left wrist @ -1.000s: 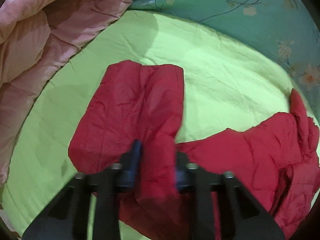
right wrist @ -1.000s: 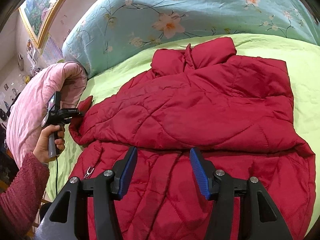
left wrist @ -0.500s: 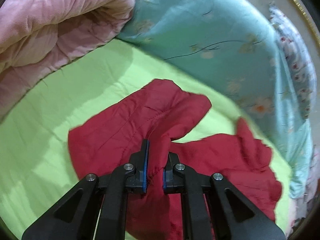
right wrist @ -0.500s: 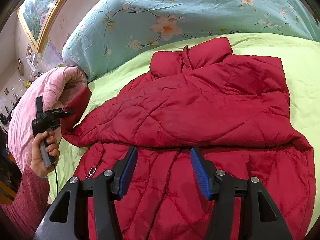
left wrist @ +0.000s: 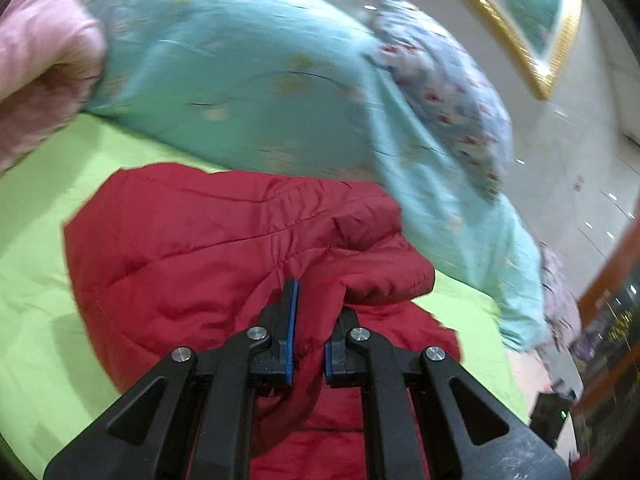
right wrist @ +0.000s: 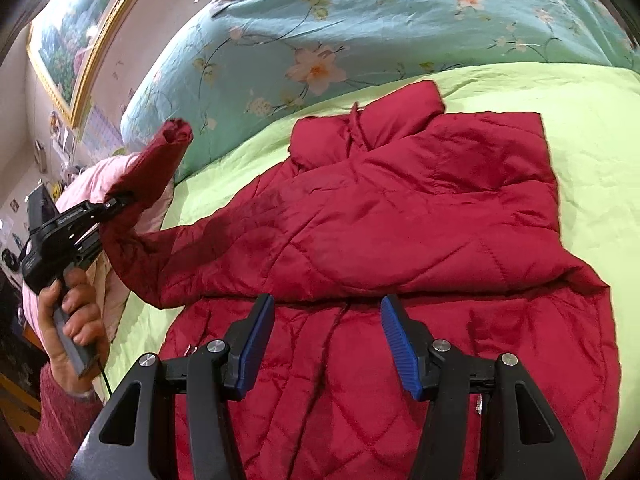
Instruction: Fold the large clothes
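Note:
A red quilted jacket [right wrist: 400, 216] lies on the green bedsheet [right wrist: 592, 104], collar toward the pillows. My left gripper [left wrist: 308, 332] is shut on the jacket's sleeve [left wrist: 224, 240] and holds it lifted off the bed. In the right wrist view the left gripper [right wrist: 114, 204] shows at the far left, with the sleeve [right wrist: 156, 168] standing up from it. My right gripper [right wrist: 326, 336] is open and empty, just above the jacket's lower front.
A teal floral duvet [right wrist: 360, 32] is piled behind the jacket. A pink blanket [left wrist: 36, 64] lies at the left. A gold-framed picture [right wrist: 80, 40] hangs on the wall. Green sheet shows to the right of the jacket.
My left gripper closed on the sleeve and lifted it off the sheet, swinging up and toward the jacket body. My right gripper stayed open in place.

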`<state>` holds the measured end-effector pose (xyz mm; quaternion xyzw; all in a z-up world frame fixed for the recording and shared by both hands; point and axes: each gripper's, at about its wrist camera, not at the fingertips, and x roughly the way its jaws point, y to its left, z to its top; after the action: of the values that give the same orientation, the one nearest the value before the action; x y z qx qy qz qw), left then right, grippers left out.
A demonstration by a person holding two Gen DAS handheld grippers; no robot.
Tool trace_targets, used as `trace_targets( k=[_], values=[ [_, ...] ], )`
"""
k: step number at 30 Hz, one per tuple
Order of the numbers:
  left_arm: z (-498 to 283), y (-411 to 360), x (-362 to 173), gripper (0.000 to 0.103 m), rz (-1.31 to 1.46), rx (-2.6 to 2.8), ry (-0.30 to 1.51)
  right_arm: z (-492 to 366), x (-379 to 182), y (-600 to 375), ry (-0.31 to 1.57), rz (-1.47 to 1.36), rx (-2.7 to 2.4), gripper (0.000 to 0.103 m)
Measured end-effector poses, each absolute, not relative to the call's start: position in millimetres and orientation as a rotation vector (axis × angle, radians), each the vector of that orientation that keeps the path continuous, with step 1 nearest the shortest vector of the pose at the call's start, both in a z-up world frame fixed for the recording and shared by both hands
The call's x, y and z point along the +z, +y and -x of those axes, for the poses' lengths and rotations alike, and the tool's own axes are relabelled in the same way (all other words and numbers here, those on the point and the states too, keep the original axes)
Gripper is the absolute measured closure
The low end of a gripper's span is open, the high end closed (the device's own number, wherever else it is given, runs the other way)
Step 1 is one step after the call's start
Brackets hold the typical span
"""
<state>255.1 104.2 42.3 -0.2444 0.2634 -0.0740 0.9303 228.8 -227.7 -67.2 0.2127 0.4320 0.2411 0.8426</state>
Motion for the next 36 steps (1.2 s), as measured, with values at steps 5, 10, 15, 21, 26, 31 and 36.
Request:
trace_targets(
  k=[5, 10, 15, 21, 26, 31, 36],
  values=[
    [-262.3, 47.7, 35.4, 0.096, 0.462, -0.275, 0.560, -232.2, -64.1, -251.2, 0.894, -0.503, 0.477, 0.045],
    [-269.8, 1.9, 16.7, 0.096, 0.430, -0.347, 0.610, -236.1, -59.0, -278.5, 0.861, -0.542, 0.431, 0.045],
    [-279.4, -28.9, -8.3, 0.096, 0.420, -0.395, 0.664, -239.5, -58.7, -300.7, 0.841, -0.588, 0.395, 0.045],
    [-284.2, -54.3, -38.2, 0.096, 0.406, -0.431, 0.744, -254.4, -65.5, -312.5, 0.843, -0.640, 0.396, 0.045],
    [-283.9, -58.3, -48.1, 0.096, 0.419, -0.437, 0.768, -278.7, -78.9, -305.5, 0.881, -0.684, 0.437, 0.045],
    [-285.4, -61.4, -49.9, 0.096, 0.393, -0.439, 0.798, -303.5, -101.9, -284.4, 0.964, -0.707, 0.480, 0.076],
    [-275.9, -51.7, -50.2, 0.092, 0.387, -0.479, 0.843, -306.2, -99.7, -280.2, 0.951, -0.699, 0.476, 0.099]
  ],
)
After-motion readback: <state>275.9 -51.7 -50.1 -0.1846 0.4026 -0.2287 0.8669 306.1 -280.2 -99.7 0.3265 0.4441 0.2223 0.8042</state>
